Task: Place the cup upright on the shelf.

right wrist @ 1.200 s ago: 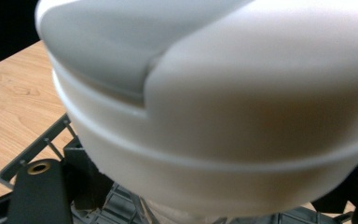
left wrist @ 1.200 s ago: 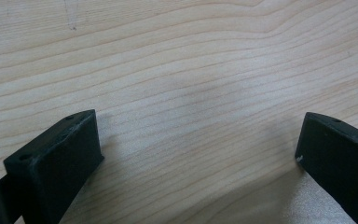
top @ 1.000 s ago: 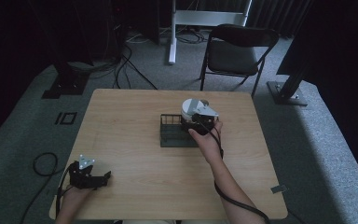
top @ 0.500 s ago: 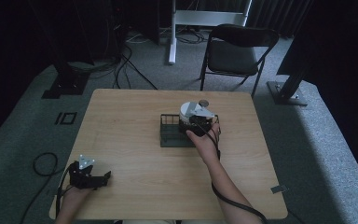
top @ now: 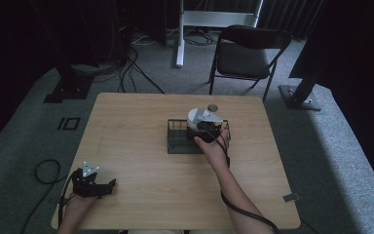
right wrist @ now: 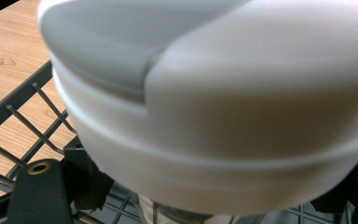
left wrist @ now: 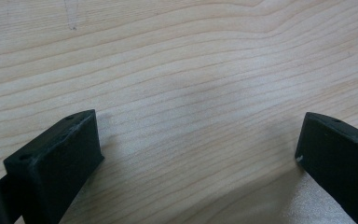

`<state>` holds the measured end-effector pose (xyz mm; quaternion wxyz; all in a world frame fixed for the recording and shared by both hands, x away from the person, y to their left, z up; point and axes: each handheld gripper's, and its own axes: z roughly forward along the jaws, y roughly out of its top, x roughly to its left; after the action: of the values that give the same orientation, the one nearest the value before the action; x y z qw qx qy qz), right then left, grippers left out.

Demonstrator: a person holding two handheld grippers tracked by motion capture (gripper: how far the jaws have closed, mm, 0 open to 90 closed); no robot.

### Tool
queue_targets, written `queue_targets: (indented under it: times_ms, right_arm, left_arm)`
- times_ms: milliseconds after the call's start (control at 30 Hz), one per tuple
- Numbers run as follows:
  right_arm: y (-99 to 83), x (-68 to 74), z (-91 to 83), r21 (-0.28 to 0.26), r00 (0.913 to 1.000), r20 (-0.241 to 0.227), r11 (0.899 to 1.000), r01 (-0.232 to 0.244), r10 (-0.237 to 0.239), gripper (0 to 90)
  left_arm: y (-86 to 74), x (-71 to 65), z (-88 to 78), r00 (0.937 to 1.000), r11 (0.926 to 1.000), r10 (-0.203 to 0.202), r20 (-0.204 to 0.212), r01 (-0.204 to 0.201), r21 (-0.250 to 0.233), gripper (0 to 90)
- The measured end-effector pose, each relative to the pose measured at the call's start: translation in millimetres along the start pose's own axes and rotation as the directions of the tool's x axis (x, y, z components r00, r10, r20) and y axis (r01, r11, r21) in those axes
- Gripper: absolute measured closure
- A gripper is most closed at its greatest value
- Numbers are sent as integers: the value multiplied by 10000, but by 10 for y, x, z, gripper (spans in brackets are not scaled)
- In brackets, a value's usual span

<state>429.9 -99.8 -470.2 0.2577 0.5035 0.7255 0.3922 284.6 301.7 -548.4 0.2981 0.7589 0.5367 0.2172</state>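
right claw (top: 200, 127) with white bowl (right wrist: 223, 93) over rack (top: 177, 141)

High view looks down on table (top: 141, 146); claw views close, share its wood.

text: none legible | labels/brands: none legible | numbers/signs: none legible | checked: pale wooden table (top: 141, 146), dark wire rack (top: 177, 141), white round lidded container (right wrist: 223, 107), black folding chair (top: 246, 53)
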Motion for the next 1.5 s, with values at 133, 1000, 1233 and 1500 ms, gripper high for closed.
queue_targets:
  times_ms: [133,1000,1233,1500]
  right_arm:
    - [-16,-2,12,118,9999,104,9998,133,-135,183]
    - [-147,-76,-33,-450,9987,-396,9984,-336,319,131]
    - [-173,-111,-53,-651,9976,-595,9972,-381,343,125]
    - [-192,-130,-93,-974,9956,-883,9944,-415,329,125]
  left_arm:
    - [0,0,0,10000,10000,2,1,-2,3,2]
    - [0,0,0,10000,10000,3,2,-3,3,2]
    - [0,0,0,10000,10000,1,2,-1,2,2]
    - [0,0,0,10000,10000,2,2,-2,5,2]
